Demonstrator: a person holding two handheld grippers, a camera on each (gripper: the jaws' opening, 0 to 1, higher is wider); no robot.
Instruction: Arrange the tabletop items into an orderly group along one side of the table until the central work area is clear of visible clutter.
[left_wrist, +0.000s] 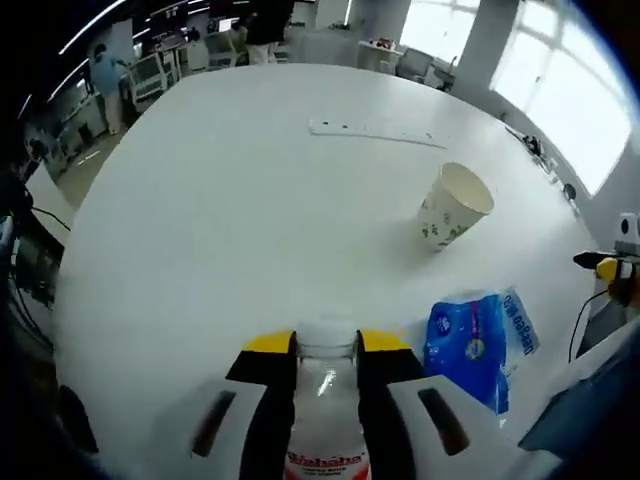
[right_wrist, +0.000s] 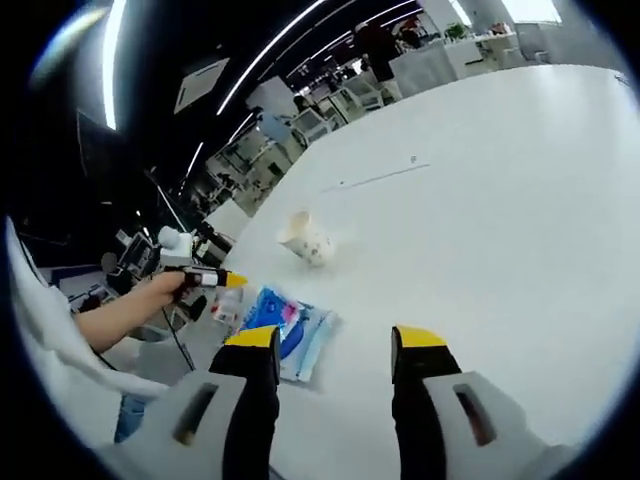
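Looking along the left gripper (left_wrist: 327, 350), its two yellow-tipped jaws are clamped on one clear plastic bottle (left_wrist: 326, 400) with a white cap and a red label, held at the near edge of the white table (left_wrist: 220, 220). One blue tissue pack (left_wrist: 478, 340) lies just beside it toward the right edge, and one paper cup (left_wrist: 452, 205) stands tilted farther out, nearer the middle. One long white strip (left_wrist: 375, 132), perhaps a power strip, lies flat well apart from them at the far side.

Turning to the right gripper view, the right gripper (right_wrist: 335, 345) hovers over the table with its jaws spread and nothing between them. The tissue pack (right_wrist: 290, 330) sits just beyond its left jaw, the cup (right_wrist: 308, 240) farther on. A person's hand (right_wrist: 165, 290) holds the left gripper (right_wrist: 195, 275) at the table's edge; the bottle is hard to make out there.

I judge the task partly done: bottle and pack are near one side, while the cup and strip probably still need moving.
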